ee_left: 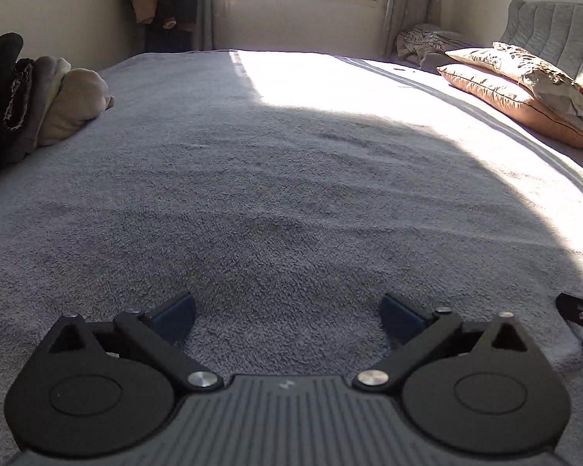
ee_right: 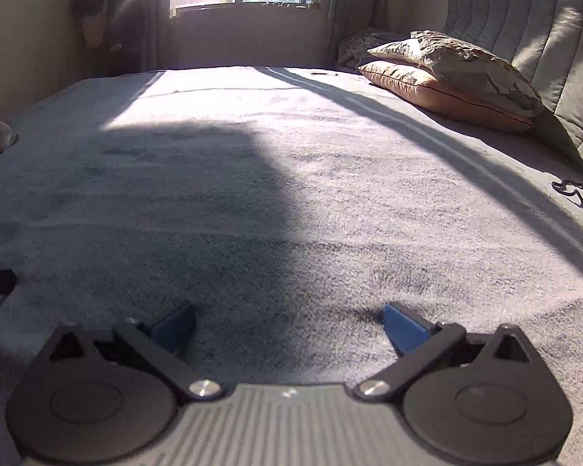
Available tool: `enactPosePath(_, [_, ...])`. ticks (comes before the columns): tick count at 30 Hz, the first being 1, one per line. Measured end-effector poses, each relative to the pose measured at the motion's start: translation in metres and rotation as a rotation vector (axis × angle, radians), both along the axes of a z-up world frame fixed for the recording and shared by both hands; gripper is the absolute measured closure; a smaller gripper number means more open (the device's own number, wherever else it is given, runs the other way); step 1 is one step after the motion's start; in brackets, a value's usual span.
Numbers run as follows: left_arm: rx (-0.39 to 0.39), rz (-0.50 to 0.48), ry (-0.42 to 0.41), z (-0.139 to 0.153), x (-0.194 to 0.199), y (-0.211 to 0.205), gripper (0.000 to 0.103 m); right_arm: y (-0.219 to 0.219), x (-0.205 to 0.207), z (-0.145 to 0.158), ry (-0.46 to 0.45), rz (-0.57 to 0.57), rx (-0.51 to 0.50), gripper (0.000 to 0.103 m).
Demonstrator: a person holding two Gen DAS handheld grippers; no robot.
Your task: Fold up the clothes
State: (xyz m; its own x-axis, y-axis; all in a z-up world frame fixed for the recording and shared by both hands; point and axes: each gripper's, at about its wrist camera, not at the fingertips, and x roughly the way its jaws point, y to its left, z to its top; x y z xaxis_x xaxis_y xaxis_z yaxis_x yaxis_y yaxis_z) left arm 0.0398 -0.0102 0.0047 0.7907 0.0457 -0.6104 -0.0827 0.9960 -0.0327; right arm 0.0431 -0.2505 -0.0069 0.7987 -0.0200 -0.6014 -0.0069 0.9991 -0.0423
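While nothing lay between either pair of fingers, the step in hand looked like fetching a garment, for the grey blanket (ee_left: 276, 178) ahead of both tools was bare. Far to the left of that blanket's middle, along its left edge, sat the pile of clothes (ee_left: 39, 97), dark, grey and beige pieces bunched together; whether they were folded already could not be told. The left gripper (ee_left: 287, 316) hovered low over the blanket's near end with its jaws spread wide and empty. Just to its right, over the same near end, the right gripper (ee_right: 289, 320) was likewise released and held nothing. Right of the blanket's middle, against the headboard (ee_right: 524, 39), two pillows (ee_right: 447, 73) were stacked. To do the fetch well, I judged the left tool should swing toward the pile, pinch a single layer at a hem and drag it onto the shaded middle of the blanket, well clear of the pillows.
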Motion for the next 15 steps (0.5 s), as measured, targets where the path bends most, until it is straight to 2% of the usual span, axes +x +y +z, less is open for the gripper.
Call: enactPosePath(15, [-0.004, 0.003, -0.008, -0.003, 0.004, 0.002, 0.000, 0.011, 0.004, 0.002, -0.028, -0.013, -0.052, 0.000])
